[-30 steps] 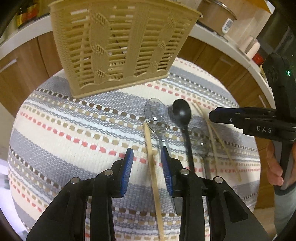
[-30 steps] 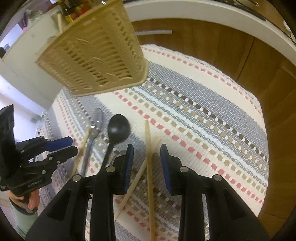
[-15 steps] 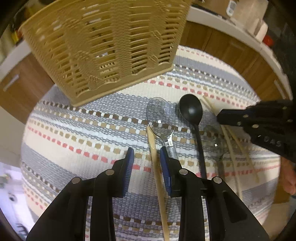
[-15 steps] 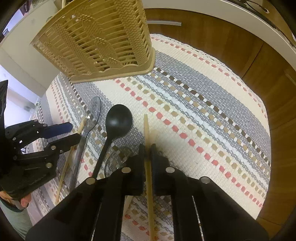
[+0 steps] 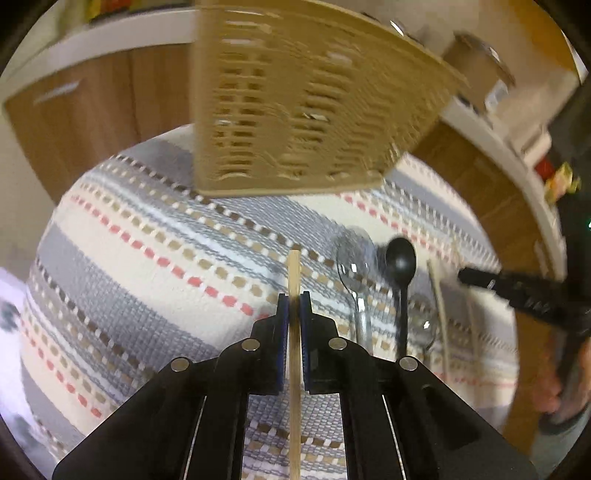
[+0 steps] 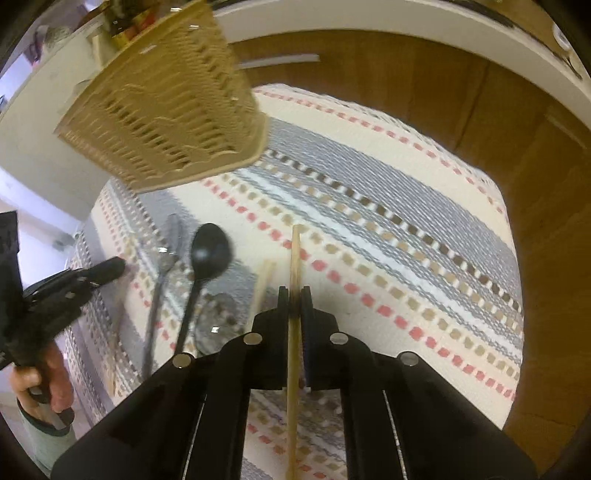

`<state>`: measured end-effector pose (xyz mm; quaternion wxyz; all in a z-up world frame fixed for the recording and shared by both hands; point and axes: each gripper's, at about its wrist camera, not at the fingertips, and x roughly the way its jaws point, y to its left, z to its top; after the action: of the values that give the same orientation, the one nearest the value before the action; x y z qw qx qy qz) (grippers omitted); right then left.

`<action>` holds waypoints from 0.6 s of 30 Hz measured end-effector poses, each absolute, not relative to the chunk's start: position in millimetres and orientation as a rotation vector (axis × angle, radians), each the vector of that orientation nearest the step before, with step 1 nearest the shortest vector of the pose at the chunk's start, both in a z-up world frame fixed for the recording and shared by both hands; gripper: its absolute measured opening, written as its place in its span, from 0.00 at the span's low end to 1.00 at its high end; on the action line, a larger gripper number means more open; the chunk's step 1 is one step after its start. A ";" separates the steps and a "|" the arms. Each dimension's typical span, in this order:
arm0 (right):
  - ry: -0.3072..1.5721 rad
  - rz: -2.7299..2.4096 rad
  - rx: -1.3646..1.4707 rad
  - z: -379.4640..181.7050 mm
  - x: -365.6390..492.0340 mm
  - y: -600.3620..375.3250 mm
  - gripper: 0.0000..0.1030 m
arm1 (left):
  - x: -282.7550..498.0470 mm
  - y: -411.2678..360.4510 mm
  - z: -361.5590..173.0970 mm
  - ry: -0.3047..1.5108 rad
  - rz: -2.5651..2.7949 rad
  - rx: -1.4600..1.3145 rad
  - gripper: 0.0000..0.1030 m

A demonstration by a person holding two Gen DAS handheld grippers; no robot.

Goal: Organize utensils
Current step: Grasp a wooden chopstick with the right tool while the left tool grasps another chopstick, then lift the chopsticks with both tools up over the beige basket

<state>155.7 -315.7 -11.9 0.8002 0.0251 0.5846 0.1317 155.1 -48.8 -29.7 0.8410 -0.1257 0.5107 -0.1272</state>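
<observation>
My left gripper (image 5: 294,301) is shut on a wooden chopstick (image 5: 294,273) and holds it above the striped cloth. My right gripper (image 6: 294,295) is shut on another wooden chopstick (image 6: 295,254). A beige slatted basket (image 5: 306,110) stands at the back of the cloth; it also shows in the right wrist view (image 6: 166,122). A black spoon (image 5: 400,266), a clear plastic spoon (image 5: 352,258) and a second clear spoon (image 5: 424,321) lie on the cloth. In the right wrist view the black spoon (image 6: 207,258) lies left of my gripper, beside a loose chopstick (image 6: 263,284).
The striped woven cloth (image 5: 147,258) covers a round table. Wooden cabinets (image 6: 443,92) and a white counter (image 5: 110,26) ring it. More pale chopsticks (image 5: 441,314) lie right of the spoons. The other gripper (image 5: 517,291) and the hand holding it are at the right edge.
My left gripper closed on the chopstick and lifted it, shifting left of the spoons. My right gripper, shut half a second ago, has lifted its chopstick. Both views are motion-blurred.
</observation>
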 end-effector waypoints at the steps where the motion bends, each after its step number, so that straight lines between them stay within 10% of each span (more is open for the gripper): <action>1: 1.259 0.272 0.055 -14.1 156.7 -317.6 0.05 | 154.3 -43.4 -29.0 1.074 -0.273 -0.308 0.04; 18: 1.323 0.244 -0.112 -19.2 156.7 -299.5 0.08 | 141.6 -12.4 -19.1 1.013 -0.294 -0.409 0.04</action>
<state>156.7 -299.5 -19.2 0.7808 -0.0520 0.6124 0.1128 141.6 -12.4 -19.1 0.8443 -0.1935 0.4799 -0.1392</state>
